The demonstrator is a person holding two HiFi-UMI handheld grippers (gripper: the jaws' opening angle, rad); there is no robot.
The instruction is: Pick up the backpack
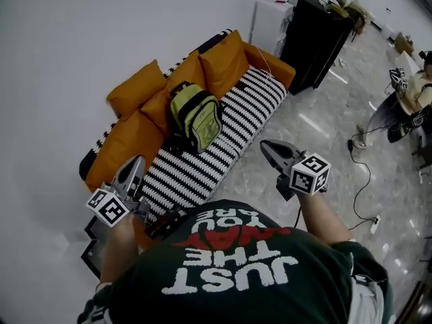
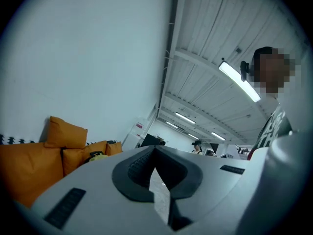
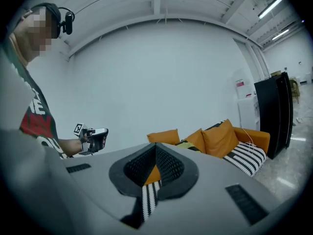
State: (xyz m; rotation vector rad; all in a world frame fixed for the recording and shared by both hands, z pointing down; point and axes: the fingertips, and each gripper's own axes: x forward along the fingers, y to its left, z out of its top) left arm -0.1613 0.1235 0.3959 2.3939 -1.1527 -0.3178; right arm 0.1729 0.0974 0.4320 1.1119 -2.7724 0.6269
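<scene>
A lime-green backpack [image 1: 196,117] with black straps stands on the striped seat of a sofa [image 1: 202,167], leaning on orange cushions [image 1: 219,63]. My left gripper [image 1: 134,162] is held in the air in front of the sofa's near end, short of the backpack, jaws shut and empty. My right gripper [image 1: 266,145] hovers over the floor just off the sofa's front edge, to the right of the backpack, also shut with nothing in it. The left gripper view shows only the backpack's top [image 2: 96,155] past the shut left gripper [image 2: 155,152]. In the right gripper view the backpack [image 3: 188,143] peeks between cushions beyond the right gripper [image 3: 155,150].
A white wall runs behind the sofa. A black cabinet [image 1: 314,39] and a white unit [image 1: 270,19] stand past its far end. Cables [image 1: 361,181] trail over the grey floor, and a seated person [image 1: 415,93] is at the right edge. Dark frames [image 1: 94,248] lean by the sofa's near end.
</scene>
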